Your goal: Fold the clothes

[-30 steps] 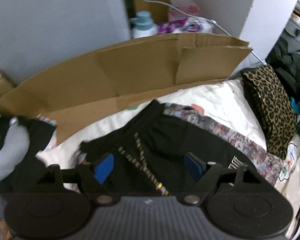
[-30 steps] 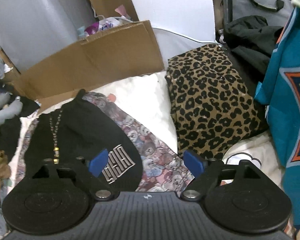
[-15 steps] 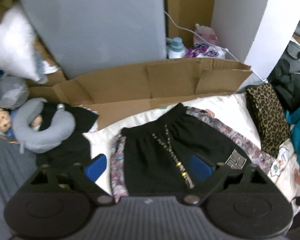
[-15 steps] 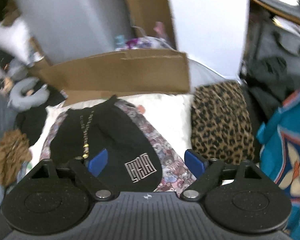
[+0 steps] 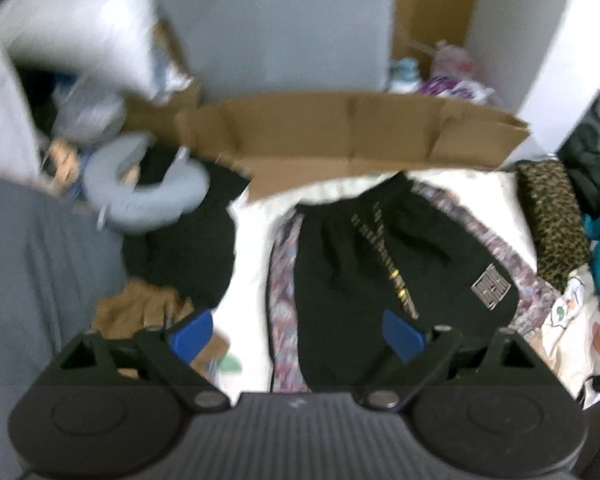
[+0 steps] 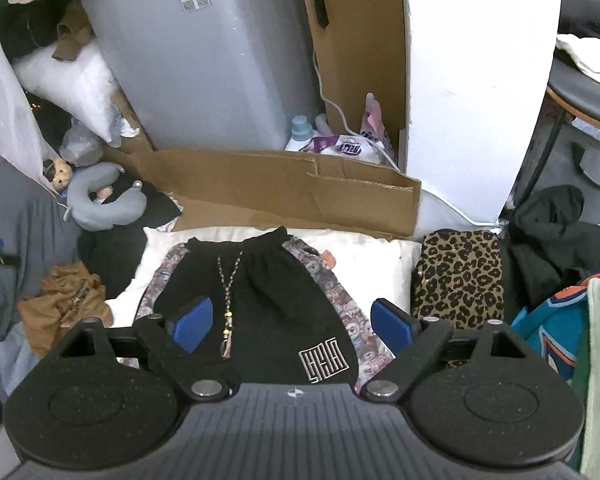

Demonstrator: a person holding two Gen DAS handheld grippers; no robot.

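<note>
Motion blur softens the left wrist view; the black shorts' (image 5: 384,264) hem disappears behind the gripper body, its logo patch (image 5: 494,291) unreadable beyond the right finger.

Two fisheye pictures with dark rounded corners and lines that bow toward the edges. The left wrist view is smeared by blur throughout, worst at ten o'clock, where a white pillow (image 5: 80,32) streaks. The right wrist view is sharp and evenly lit with soft indoor light. A white wall panel (image 6: 476,80) at one o'clock is brightest, nearly washed out. Shadows are faint.
</note>
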